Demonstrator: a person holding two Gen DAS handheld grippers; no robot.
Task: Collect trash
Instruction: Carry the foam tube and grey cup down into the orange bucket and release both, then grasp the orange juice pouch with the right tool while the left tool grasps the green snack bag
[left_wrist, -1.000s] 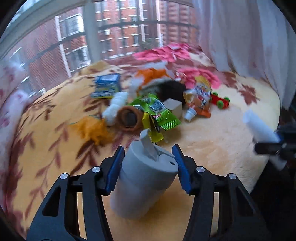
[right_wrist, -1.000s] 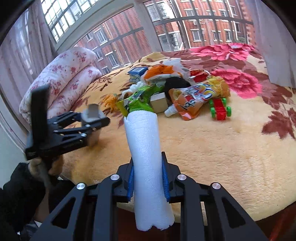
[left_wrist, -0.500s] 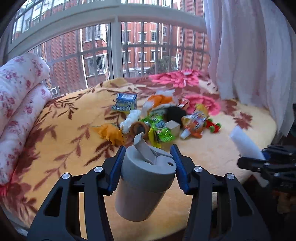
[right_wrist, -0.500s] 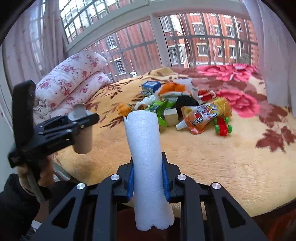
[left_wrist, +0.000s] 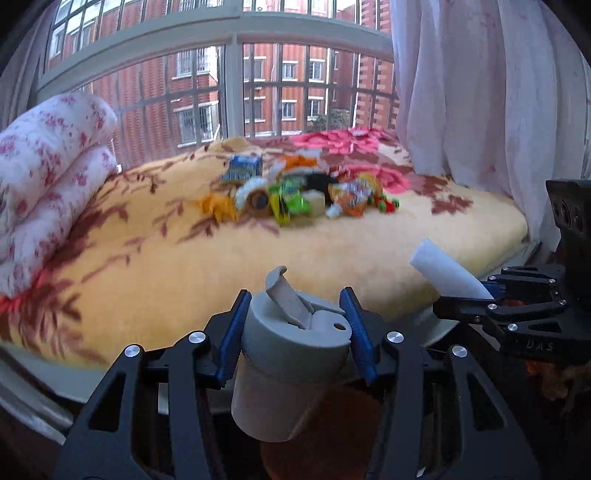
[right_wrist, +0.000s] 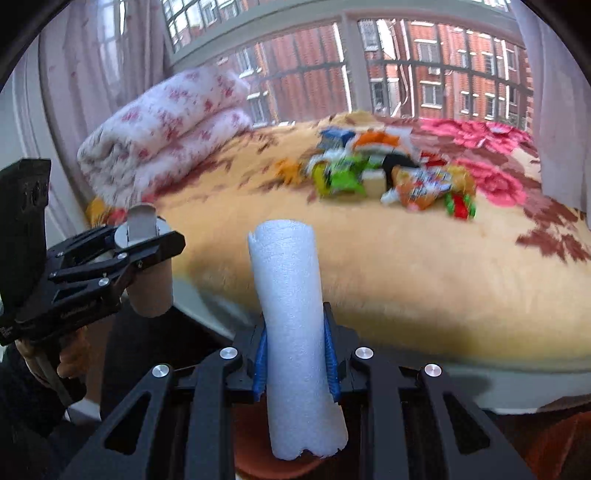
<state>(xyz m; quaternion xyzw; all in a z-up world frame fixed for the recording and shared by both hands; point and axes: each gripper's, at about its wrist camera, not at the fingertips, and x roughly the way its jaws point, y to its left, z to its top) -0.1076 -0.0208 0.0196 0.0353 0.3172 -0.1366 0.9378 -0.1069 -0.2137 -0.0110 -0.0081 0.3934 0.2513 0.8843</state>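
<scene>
My left gripper (left_wrist: 295, 332) is shut on a grey cup with a flip lid (left_wrist: 291, 354), held upright off the near edge of the bed; the cup also shows in the right wrist view (right_wrist: 147, 266). My right gripper (right_wrist: 297, 362) is shut on a white foam roll (right_wrist: 295, 321), also held upright off the bed; the roll shows at the right of the left wrist view (left_wrist: 447, 271). A pile of wrappers, pouches and small toys (left_wrist: 306, 195) lies on the yellow floral blanket (left_wrist: 258, 258) far ahead of both grippers; the pile also shows in the right wrist view (right_wrist: 380, 173).
A rolled pink-flowered quilt (left_wrist: 44, 184) lies at the bed's left end. A barred window (left_wrist: 229, 88) is behind the bed and a white curtain (left_wrist: 480, 92) hangs at the right. Something reddish-brown (left_wrist: 332, 435) lies below the held cup; I cannot tell what.
Both grippers have pulled back from the bed with their loads still held, so the pile looks farther away. They now hang past the bed's near edge.
</scene>
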